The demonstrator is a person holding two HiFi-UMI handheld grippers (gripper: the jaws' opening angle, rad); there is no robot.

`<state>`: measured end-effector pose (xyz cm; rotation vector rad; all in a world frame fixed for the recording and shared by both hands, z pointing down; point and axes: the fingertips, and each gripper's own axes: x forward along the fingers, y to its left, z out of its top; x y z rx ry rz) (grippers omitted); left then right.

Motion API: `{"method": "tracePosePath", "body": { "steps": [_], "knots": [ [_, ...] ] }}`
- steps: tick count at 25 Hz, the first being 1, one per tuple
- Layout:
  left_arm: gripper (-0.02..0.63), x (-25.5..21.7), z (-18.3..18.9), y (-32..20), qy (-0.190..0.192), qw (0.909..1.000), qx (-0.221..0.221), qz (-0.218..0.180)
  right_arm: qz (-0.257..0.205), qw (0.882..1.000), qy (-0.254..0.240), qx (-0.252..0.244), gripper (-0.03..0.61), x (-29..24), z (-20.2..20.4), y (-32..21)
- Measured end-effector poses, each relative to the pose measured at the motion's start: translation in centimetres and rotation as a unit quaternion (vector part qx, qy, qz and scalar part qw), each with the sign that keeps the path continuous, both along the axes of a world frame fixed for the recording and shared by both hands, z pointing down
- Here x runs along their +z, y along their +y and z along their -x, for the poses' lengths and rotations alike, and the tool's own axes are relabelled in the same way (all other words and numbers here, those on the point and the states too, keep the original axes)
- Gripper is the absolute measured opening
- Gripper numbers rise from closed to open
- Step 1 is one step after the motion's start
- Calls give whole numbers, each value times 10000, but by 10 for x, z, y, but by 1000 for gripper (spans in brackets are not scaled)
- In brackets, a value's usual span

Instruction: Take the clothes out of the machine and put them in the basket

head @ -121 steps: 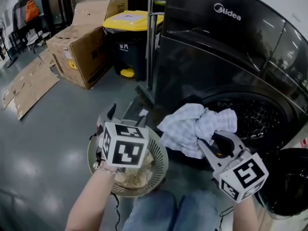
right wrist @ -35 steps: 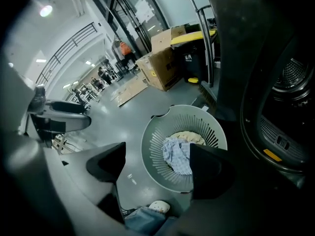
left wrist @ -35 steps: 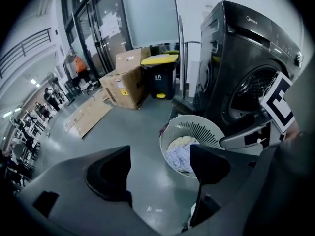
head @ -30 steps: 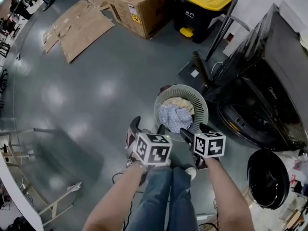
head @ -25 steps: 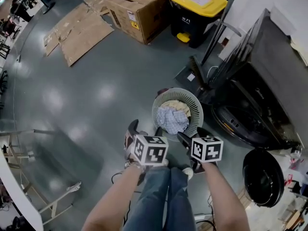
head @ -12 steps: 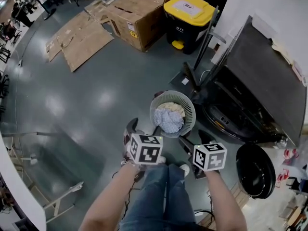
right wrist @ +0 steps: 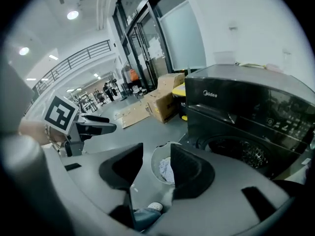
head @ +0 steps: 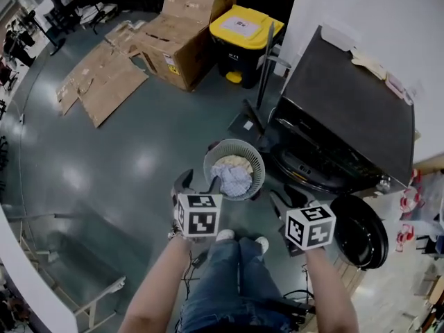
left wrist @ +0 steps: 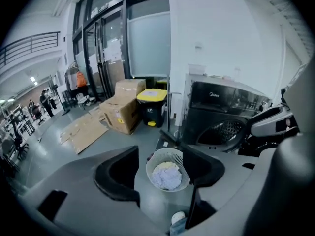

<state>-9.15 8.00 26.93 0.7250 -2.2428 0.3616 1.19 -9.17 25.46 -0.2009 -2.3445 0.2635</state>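
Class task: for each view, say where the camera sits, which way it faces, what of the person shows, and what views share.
Head view: on the head, steeply down at the basket by the washer; forearms, legs, left gripper and right gripper show.
Left gripper view: on that gripper, along its empty jaws, just closing, toward the basket; right gripper at right.
Right gripper view: on that gripper, same aim, jaws empty, just closing; left gripper at left.
All share basket and washer.

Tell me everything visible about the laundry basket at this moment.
The basket is round, pale grey, apparently plastic, with slatted walls flaring to an open top. It stands upright on the glossy grey floor, just in front of the dark washing machine. Inside lie a blue-white checked cloth on a cream cloth.
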Motion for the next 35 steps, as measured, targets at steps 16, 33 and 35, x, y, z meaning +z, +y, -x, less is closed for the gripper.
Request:
{"method": "tracePosePath", "body": {
  "steps": [16, 33, 35],
  "knots": [
    [275, -139, -18, -75, -1406, 9770, 1192, -1072, -501, 9904, -1254, 304, 106, -132, -34, -28],
    [3, -260, -38, -90, -2890, 9270, 1606, -1770, -1303, 9539, -2524, 969, 2, -240, -94, -89],
    [3, -270, -42, -95, -2995, 9198, 1719, -1866, -1434, 9477, -2668, 1005, 2, -253, -102, -93]
  ]
}}
